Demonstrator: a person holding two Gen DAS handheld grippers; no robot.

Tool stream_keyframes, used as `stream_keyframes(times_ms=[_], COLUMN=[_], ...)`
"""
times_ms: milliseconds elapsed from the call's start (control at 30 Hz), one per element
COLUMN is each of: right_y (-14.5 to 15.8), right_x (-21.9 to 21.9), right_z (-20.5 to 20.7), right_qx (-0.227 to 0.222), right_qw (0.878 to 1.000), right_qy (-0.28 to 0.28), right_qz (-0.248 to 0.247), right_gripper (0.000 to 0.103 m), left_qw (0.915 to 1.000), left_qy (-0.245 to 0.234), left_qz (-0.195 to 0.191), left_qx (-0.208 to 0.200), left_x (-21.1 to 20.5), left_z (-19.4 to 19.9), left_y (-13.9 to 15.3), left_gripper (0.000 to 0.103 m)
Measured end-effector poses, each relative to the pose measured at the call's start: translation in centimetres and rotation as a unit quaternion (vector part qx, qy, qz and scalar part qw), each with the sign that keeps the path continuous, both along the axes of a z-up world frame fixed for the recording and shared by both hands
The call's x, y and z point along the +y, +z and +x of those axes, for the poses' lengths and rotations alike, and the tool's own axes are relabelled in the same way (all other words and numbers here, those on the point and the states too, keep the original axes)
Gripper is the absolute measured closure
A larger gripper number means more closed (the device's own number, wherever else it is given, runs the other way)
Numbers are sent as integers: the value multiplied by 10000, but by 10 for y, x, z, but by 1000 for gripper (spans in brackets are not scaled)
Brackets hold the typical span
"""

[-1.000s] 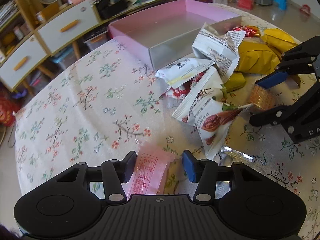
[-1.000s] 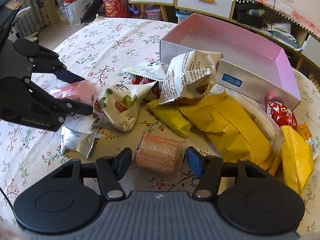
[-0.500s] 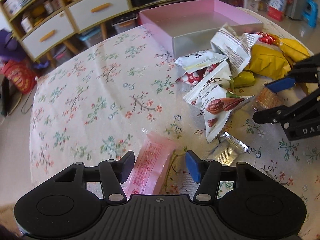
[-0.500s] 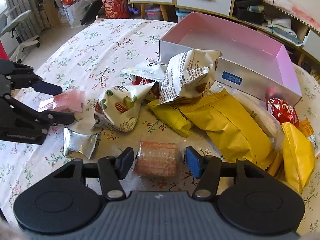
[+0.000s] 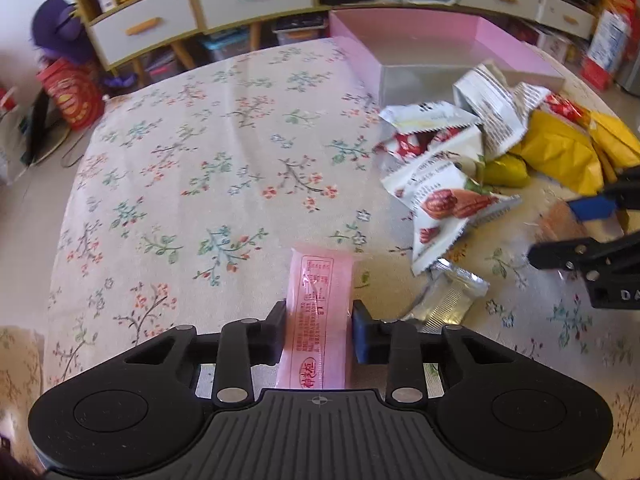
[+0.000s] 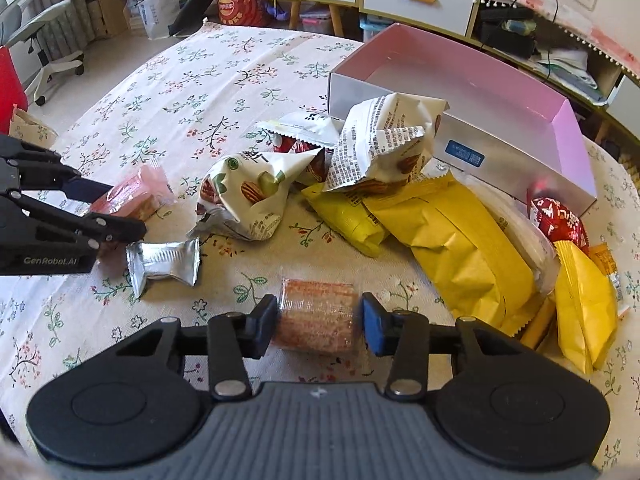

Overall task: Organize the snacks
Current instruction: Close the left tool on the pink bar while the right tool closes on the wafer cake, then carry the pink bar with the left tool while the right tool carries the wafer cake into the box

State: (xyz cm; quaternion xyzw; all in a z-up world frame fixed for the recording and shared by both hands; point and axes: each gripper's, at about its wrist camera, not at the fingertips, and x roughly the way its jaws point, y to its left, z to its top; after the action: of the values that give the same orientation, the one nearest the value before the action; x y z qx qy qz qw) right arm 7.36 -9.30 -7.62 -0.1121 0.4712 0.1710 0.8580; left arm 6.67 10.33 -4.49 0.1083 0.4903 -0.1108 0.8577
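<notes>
On the floral tablecloth (image 5: 224,184), both of your grippers are closing on separate snacks at once. Your left gripper (image 5: 319,330) has the pink wrapped bar (image 5: 320,312) between its jaws, the pads already touching the wrapper's long edges; the grip sits near the bar's near end, so most of its length sticks out forward. Risk: on lifting, the free end may droop or swing, and the slick film could slide out of the pads. Your right gripper (image 6: 319,326) straddles the clear-wrapped orange wafer (image 6: 316,314); its jaws are closing but a thin gap shows at each side, so nothing is clamped yet. Risk: if the pads catch only loose film rather than the block inside, the wafer may twist or drop; squeezing hard could crack it. The crumpled silver packet (image 6: 164,260) lies just beside the left gripper's blue pad and could get dragged along. The pink box (image 6: 472,92) stands beyond the pile of nut bags (image 6: 248,196) and yellow bags (image 6: 456,240), its near wall upright. Judgement: a low carry toward the box would likely clip the pile or the wall; with both hands loaded, the two rigs could also collide over the box.
</notes>
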Motion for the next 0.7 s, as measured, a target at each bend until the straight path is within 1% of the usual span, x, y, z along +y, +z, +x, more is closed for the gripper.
stream_keyframes(times_ms=[233, 367, 500, 600, 700], right_y=[8, 16, 28, 37, 47], right_x=[-9, -12, -15, -18, -21], right_z=[1, 2, 3, 5, 9], right_qx=[77, 46, -48, -152, -328], right_qw=[9995, 9991, 9982, 9970, 9960], right_qy=[-178, -246, -331, -388, -421], right_qz=[240, 343, 496, 656, 717], right_gripper=[64, 64, 64, 64, 64], left_qw=[9997, 9990, 9982, 9979, 9975], left_qy=[236, 382, 452, 479, 488], left_qz=[-47, -187, -324, -343, -356], left_qx=[-73, -134, -224, -277, -370], left_x=[4, 6, 5, -1, -8], left_z=[1, 3, 7, 13, 19], left_y=[5, 13, 23, 27, 34], left_gripper=[73, 73, 73, 73, 73])
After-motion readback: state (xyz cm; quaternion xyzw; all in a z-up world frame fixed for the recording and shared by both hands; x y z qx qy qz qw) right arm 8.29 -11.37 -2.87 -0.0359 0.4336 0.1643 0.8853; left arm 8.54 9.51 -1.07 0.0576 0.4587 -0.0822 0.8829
